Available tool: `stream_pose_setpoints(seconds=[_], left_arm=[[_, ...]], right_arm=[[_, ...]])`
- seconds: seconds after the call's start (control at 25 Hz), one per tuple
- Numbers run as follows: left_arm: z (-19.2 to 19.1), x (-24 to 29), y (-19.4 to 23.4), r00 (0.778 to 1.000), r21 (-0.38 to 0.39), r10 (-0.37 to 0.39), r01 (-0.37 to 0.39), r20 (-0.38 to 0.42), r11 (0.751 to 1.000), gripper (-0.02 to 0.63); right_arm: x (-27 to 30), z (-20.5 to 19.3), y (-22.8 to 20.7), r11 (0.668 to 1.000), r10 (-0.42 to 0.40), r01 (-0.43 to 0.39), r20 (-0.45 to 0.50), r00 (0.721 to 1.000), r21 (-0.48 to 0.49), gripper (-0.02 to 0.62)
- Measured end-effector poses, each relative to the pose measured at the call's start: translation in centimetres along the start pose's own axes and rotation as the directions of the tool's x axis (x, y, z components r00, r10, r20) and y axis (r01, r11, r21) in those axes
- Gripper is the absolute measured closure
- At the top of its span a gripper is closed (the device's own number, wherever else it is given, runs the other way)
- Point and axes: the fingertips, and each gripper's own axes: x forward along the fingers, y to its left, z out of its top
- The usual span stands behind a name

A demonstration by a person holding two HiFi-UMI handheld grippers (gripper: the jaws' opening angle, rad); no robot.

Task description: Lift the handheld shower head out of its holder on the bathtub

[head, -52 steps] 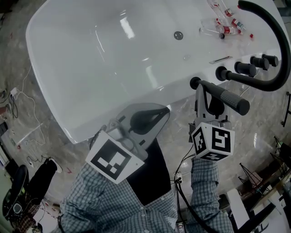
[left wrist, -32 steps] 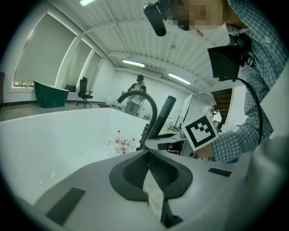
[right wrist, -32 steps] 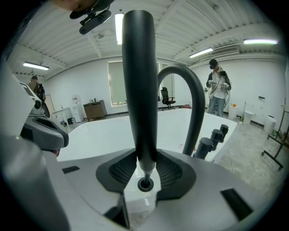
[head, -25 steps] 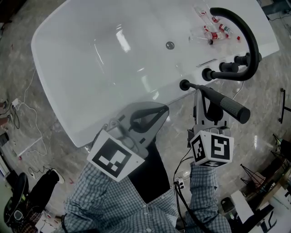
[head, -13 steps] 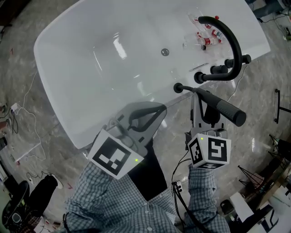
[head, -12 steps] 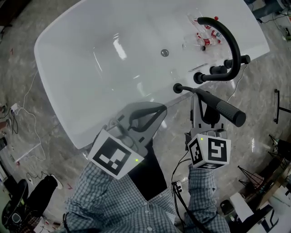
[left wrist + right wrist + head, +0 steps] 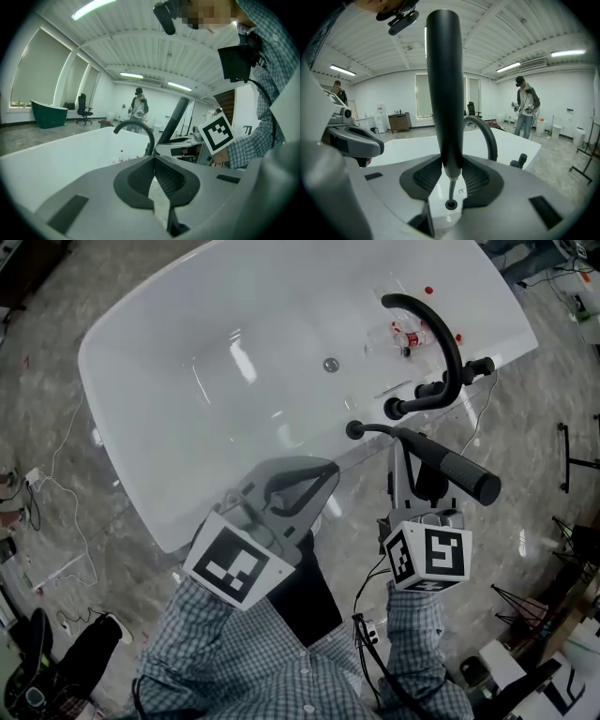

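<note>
Right gripper (image 7: 451, 174) clamped on shower head (image 7: 444, 93), thick handle between jaws, thin neck running ahead to bathtub rim (image 7: 403, 145). Left gripper (image 7: 153, 180) closed, empty. Handle seems rigid, smooth, maybe slippery; thick section best hold.

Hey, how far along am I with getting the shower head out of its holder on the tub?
Done: the right claw is clamped on the shower head, whose handle sits clear of the holder on the tub rim, joined to it only by the thin hose. In hand: holding it raised. Left: seemingly nothing. The left claw is closed and empty.
</note>
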Motion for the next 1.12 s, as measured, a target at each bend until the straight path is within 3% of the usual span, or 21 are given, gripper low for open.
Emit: stream_pose_setpoints(seconds=[0.64,1.12], left_arm=[[5.9,-2.1,-3.2,0.998,0.029,-0.044,0.042,0.035,0.999,0.607],[9.6,-3.7,-4.4,0.998,0.071,-0.025,0.021,0.054,0.997,0.607]], right_arm=[[-4.4,5.8,0.5,1.0,-0.018,0.017,0.046,0.999,0.011,0.465],[-7.5,9.3,-0.3,0.999,-0.036,0.035,0.081,0.996,0.011,0.465]])
